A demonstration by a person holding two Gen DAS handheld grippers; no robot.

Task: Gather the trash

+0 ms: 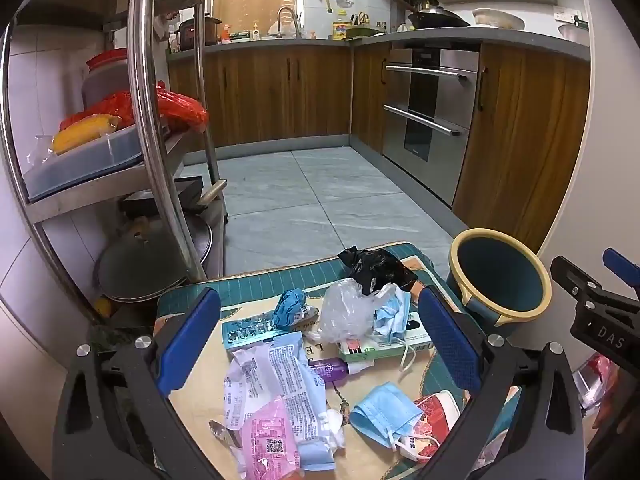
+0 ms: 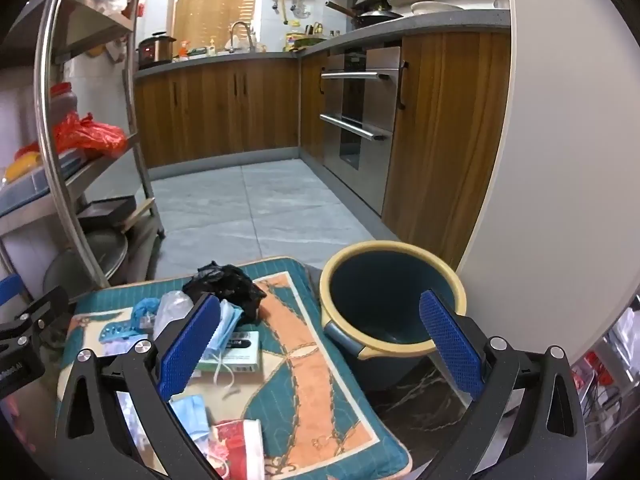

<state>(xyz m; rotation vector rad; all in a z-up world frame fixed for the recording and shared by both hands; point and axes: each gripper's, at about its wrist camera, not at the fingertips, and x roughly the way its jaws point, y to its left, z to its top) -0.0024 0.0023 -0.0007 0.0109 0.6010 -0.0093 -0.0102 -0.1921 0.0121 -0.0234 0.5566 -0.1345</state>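
- Trash heap: strewn over the patterned mat (image 1: 256, 280), nearly all on its left half; right half almost bare.
- Near edge: 1 pink wrapper (image 1: 272, 436) over white printed wrappers (image 1: 268, 376), 1 blue face mask (image 1: 384, 408) touching a red-patterned paper cup (image 1: 436, 412).
- Middle: purple bottle (image 1: 330, 370), green-and-white carton (image 1: 384, 346) under a 2nd face mask (image 1: 394, 312), blister pack (image 1: 250, 330).
- Far edge: crumpled clear plastic bag (image 1: 344, 312), blue glove (image 1: 290, 306), black plastic bag (image 1: 376, 266).
- Bin (image 2: 392, 300): teal with cream rim, empty, just beside the mat's right edge.
- Left gripper (image 1: 320, 348): jaws spread wide above the heap, pinching nothing.
- Right gripper (image 2: 320, 348): jaws spread wide, empty, straddling the bare mat and the bin's rim.
- Risk, as judged: overlapping wrappers and mask loops likely to drag neighbours off the mat; thin film liable to slip from the pads; bin liable to tip if its rim is struck.
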